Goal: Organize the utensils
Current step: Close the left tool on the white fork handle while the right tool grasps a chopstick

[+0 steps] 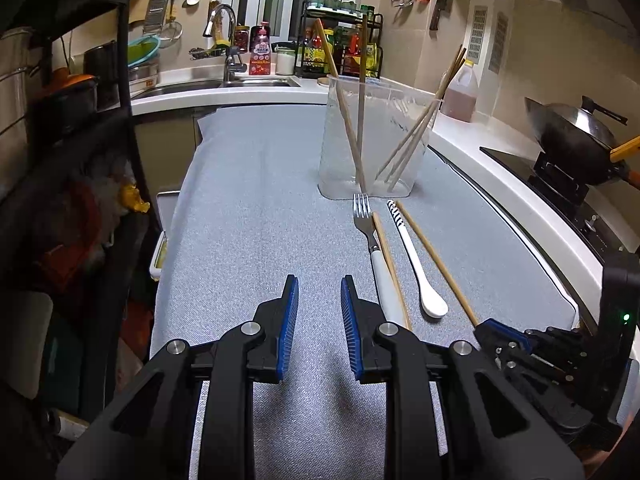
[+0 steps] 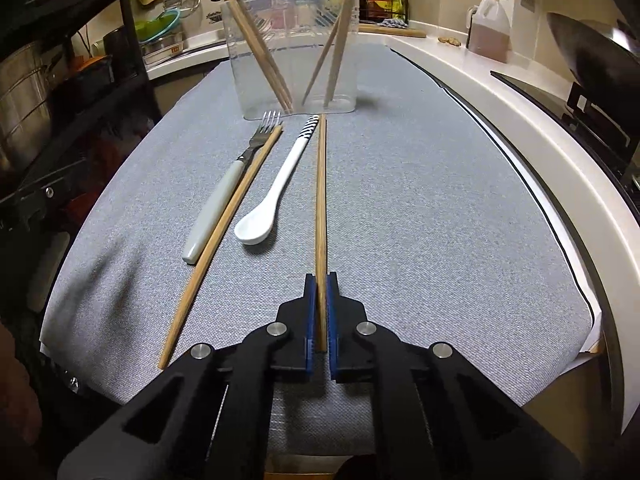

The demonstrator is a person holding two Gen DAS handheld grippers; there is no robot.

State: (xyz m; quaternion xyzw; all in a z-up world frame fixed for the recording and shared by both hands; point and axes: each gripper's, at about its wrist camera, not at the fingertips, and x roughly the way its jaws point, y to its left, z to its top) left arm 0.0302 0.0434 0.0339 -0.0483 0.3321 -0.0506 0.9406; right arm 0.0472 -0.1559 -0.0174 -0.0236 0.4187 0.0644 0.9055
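Note:
A clear plastic holder (image 1: 372,140) (image 2: 294,50) stands on the grey mat with several wooden chopsticks in it. In front of it lie a white-handled fork (image 1: 376,252) (image 2: 224,188), a loose chopstick (image 1: 390,264) (image 2: 224,236), and a white spoon with a striped handle (image 1: 416,264) (image 2: 276,188). My right gripper (image 2: 321,280) is shut on the near end of another chopstick (image 2: 321,200) (image 1: 436,260), which points at the holder. My left gripper (image 1: 319,284) is open and empty, left of the fork.
The grey mat (image 1: 256,208) covers the counter. A sink (image 1: 216,84) and bottle rack (image 1: 340,48) stand at the back. An oil jug (image 1: 460,92) and a wok (image 1: 572,136) on a stove sit at the right. A dark shelf (image 1: 60,160) is at the left.

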